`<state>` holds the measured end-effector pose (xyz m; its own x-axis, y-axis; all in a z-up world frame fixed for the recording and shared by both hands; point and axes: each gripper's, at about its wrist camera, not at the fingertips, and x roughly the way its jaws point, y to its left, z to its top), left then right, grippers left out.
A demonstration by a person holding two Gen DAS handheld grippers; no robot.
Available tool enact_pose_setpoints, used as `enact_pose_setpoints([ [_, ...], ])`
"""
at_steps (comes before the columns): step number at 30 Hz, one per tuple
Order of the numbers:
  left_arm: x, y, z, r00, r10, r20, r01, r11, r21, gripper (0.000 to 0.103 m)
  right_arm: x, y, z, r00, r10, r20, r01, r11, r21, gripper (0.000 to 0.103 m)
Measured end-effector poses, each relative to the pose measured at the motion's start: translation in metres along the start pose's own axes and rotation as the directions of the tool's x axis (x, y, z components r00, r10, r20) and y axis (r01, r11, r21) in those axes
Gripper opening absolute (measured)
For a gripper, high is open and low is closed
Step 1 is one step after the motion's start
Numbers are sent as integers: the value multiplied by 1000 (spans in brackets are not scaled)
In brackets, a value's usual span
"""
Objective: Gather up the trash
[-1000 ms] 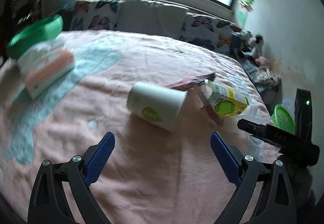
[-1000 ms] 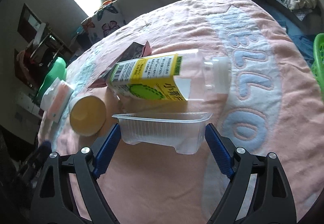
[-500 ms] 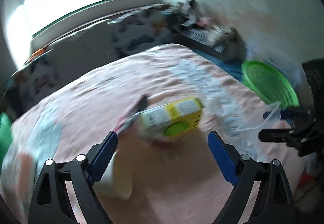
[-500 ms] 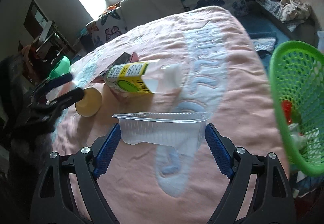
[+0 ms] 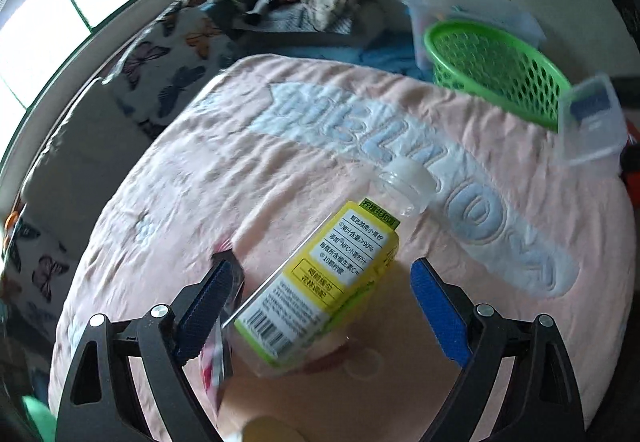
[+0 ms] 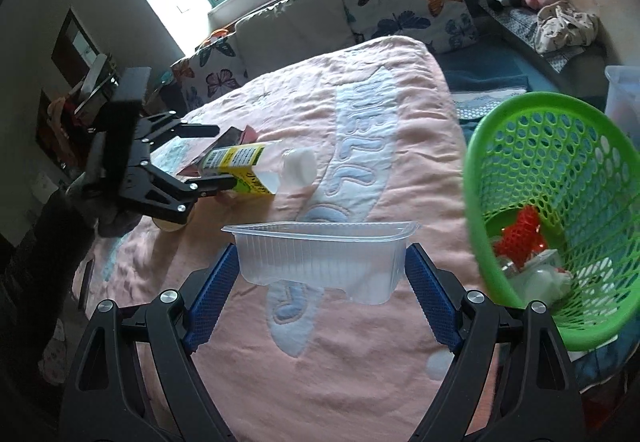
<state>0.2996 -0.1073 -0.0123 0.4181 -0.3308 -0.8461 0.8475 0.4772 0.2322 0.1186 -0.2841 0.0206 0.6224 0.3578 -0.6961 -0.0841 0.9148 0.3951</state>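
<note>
Item 1: right gripper [image 6: 320,274]. Jaws wide, both blue pads pressed to the short ends of a clear plastic tray [image 6: 320,254], held off the pink blanket [image 6: 360,382], rim up. Advice: carry it level until it sits over the mouth of the green basket [image 6: 560,146], just to the right, then release; a light tray can spring out if the squeeze slackens early.

Item 2: left gripper [image 5: 320,306]. Jaws wide apart, nothing gripped; the yellow-labelled bottle [image 5: 320,282] lies on its side between the pads, apparently untouched. Advice: close across the labelled body, not the white cap [image 5: 412,178], and clear the dark packet [image 5: 228,262] beside the left pad.

Item 3: basket already holds red and white scraps.
</note>
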Motion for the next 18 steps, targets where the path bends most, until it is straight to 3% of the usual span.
enact_pose_setpoints([
  [9, 23, 8, -1, 996, -62, -67, 67, 994, 88, 88, -12, -35, 0, 999, -33, 14, 32, 996, 82, 84],
  [13, 33, 11, -2, 992, -67, -107, 77, 992, 98, 76, -16, -46, 1, 999, -50, 21, 47, 993, 109, 84],
  [18, 32, 5, -6, 994, -70, -88, 82, 988, 132, 68, -20, -58, 1, 997, -77, 29, 72, 989, 128, 84],
])
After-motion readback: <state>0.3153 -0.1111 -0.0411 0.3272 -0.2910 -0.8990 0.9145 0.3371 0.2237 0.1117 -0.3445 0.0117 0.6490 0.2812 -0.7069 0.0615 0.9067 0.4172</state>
